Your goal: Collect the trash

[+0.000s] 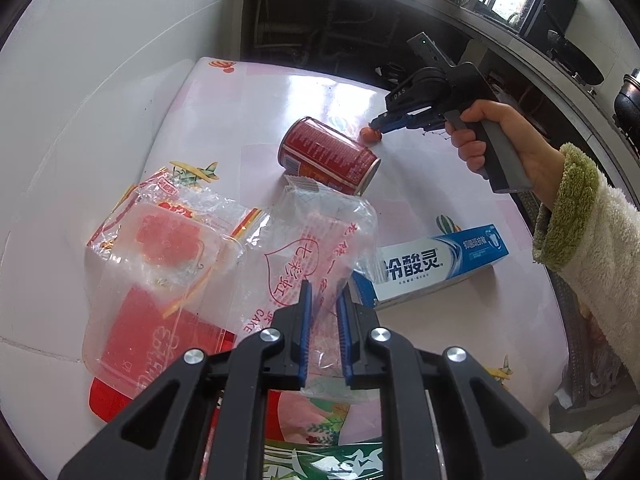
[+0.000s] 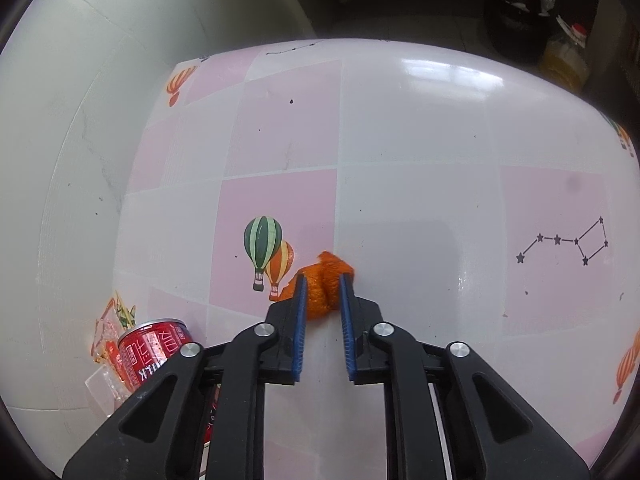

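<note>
My left gripper [image 1: 325,294] is shut on a clear plastic cake bag [image 1: 320,240] with red print, held over the table. A red drink can [image 1: 330,156] lies on its side beyond it; it also shows in the right wrist view [image 2: 150,350]. My right gripper [image 2: 323,286] has its blue pads on both sides of an orange peel [image 2: 326,280] and pinches it on the table. In the left wrist view the right gripper [image 1: 378,126] touches the peel [image 1: 370,135] at the far side of the table.
A clear plastic tray in a red-printed wrapper [image 1: 160,264] lies at the left. A blue toothpaste box [image 1: 436,264] lies at the right. A green printed bag [image 1: 320,460] sits below my left gripper. The table [image 2: 420,140] has a pink-and-white checked cover; a wall stands at the left.
</note>
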Tool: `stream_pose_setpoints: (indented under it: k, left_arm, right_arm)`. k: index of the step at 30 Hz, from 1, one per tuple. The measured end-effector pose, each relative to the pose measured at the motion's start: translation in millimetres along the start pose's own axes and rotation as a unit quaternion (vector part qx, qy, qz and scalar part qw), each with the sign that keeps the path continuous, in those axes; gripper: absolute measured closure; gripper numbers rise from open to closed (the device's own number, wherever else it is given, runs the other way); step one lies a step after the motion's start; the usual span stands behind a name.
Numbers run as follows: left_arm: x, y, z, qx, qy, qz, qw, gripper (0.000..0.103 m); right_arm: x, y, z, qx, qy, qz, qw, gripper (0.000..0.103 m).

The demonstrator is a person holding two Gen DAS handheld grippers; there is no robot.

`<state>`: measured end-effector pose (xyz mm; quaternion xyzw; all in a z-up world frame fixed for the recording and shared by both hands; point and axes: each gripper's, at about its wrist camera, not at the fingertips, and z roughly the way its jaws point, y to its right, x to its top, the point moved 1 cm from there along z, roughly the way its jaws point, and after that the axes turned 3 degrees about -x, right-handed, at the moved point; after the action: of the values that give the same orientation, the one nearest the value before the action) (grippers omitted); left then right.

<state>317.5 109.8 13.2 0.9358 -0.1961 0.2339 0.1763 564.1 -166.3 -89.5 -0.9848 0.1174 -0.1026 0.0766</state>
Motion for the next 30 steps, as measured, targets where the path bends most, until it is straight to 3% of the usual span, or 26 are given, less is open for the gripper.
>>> stream_pose_setpoints:
  k: [12, 15, 16, 17, 19, 20, 24, 27, 30]
  left_arm:
    - [1.9, 4.2, -9.9, -0.005, 0.020, -0.012, 0.9997, 0.092]
    - [2.7, 8.3, -11.1, -0.008, 0.022, -0.010, 0.9997, 0.092]
    - [3.2, 9.7, -10.9, -0.008, 0.023, -0.009, 0.9997, 0.092]
    - [4.0, 10.9, -10.5, -0.009, 0.023, -0.008, 0.9997, 0.092]
    - [5.2, 12.8, -9.0, -0.012, 0.022, -0.008, 0.9997, 0.092]
    - [5.7, 13.3, -8.2, -0.012, 0.022, -0.007, 0.9997, 0.092]
    - [6.1, 11.4, -4.7, -0.013, 0.018, -0.006, 0.9997, 0.092]
    - [6.2, 7.0, -2.2, -0.015, 0.016, -0.011, 0.9997, 0.092]
    - [6.3, 1.7, -0.8, -0.017, 0.015, -0.018, 0.9996, 0.092]
  right_arm:
    - [-6.5, 3.8, -25.1, 0.009, 0.024, -0.011, 1.000, 0.103]
    - [-4.5, 5.4, -25.6, 0.026, 0.001, -0.002, 1.000, 0.098]
    - [-2.9, 5.4, -23.9, 0.027, -0.007, 0.001, 1.000, 0.088]
    - [1.6, 1.4, -20.1, 0.024, -0.007, 0.003, 1.000, 0.068]
    - [3.9, -2.8, -19.0, 0.010, 0.001, 0.000, 1.000, 0.048]
    - [5.1, -6.1, -15.1, 0.006, -0.002, -0.005, 1.000, 0.047]
    - [6.3, -20.7, 6.5, -0.012, -0.021, -0.019, 1.000, 0.047]
    - [2.7, -35.2, 16.4, -0.050, -0.012, -0.052, 0.997, 0.059]
    - [-1.5, -44.4, 18.5, -0.066, -0.003, -0.076, 0.995, 0.078]
